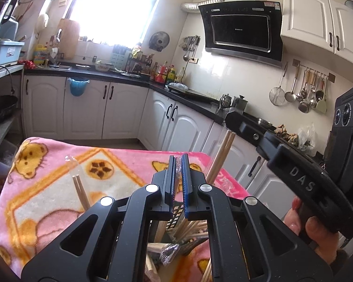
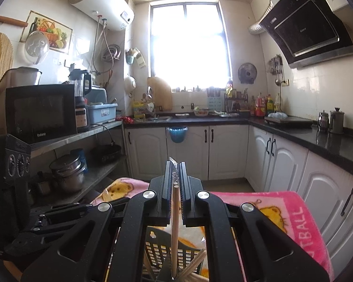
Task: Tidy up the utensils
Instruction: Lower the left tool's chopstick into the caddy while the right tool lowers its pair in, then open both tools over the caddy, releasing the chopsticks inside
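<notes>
Your left gripper (image 1: 179, 164) hangs above the pink cartoon blanket (image 1: 58, 178) with its jaws drawn together; whether anything sits between the blue-edged pads cannot be told from this view. Below it stands the dark slotted utensil basket (image 2: 162, 251), with bare wooden chopsticks (image 1: 193, 229) fanned out inside it. Further wooden sticks (image 1: 81, 193) rise to the left of that gripper, with a scrap of clear wrapper (image 1: 70, 161) above them.

Your right gripper (image 2: 175, 172) is clamped on 1 pair of wooden chopsticks (image 2: 175, 223), which hangs nearly upright between the jaws, lower tips reaching down into the basket. A bit of clear wrapper (image 2: 173, 162) pokes out above the fingertips. In the left wrist view, those held chopsticks (image 1: 220, 157) slant up behind the left gripper, and your hand (image 1: 317, 232) grips the right tool's black handle.
</notes>
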A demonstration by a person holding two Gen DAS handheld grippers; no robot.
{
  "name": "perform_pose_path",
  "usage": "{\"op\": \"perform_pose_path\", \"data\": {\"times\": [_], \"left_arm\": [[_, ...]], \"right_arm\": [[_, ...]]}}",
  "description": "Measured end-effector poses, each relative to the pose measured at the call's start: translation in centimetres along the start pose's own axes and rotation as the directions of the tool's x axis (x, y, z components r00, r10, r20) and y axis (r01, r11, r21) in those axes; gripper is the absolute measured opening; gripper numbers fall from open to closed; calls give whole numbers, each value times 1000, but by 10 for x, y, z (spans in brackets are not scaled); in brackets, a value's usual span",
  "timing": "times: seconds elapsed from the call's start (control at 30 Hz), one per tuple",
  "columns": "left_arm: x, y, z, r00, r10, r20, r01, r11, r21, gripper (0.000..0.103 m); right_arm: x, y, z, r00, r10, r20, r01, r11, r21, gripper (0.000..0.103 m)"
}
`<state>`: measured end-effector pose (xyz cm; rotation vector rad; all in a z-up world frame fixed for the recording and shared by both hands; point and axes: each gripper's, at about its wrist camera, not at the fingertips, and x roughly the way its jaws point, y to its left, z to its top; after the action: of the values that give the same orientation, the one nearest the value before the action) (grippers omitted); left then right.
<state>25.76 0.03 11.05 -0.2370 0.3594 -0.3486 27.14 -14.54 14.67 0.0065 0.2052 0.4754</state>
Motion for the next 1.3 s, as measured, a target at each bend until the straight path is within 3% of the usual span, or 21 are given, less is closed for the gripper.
{"op": "perform_pose_path", "data": {"times": [0.3, 0.43, 0.63, 1.3], "left_arm": [[1, 1, -8, 1000, -3, -25, 3, 1000, -2, 3], [1, 2, -13, 999, 0, -36, 0, 1000, -5, 3], [-4, 1, -16, 999, 4, -40, -4, 1000, -3, 3], [-32, -3, -21, 999, -7, -33, 6, 1000, -28, 56]], "right_arm": [[2, -5, -17, 996, -1, -84, 5, 999, 49, 7], [-4, -9, -25, 994, -2, -107, 11, 997, 75, 22], [-16, -13, -32, 991, -11, -133, 22, 996, 84, 30], [-71, -13, -49, 983, -50, -177, 61, 997, 56, 50]]}}
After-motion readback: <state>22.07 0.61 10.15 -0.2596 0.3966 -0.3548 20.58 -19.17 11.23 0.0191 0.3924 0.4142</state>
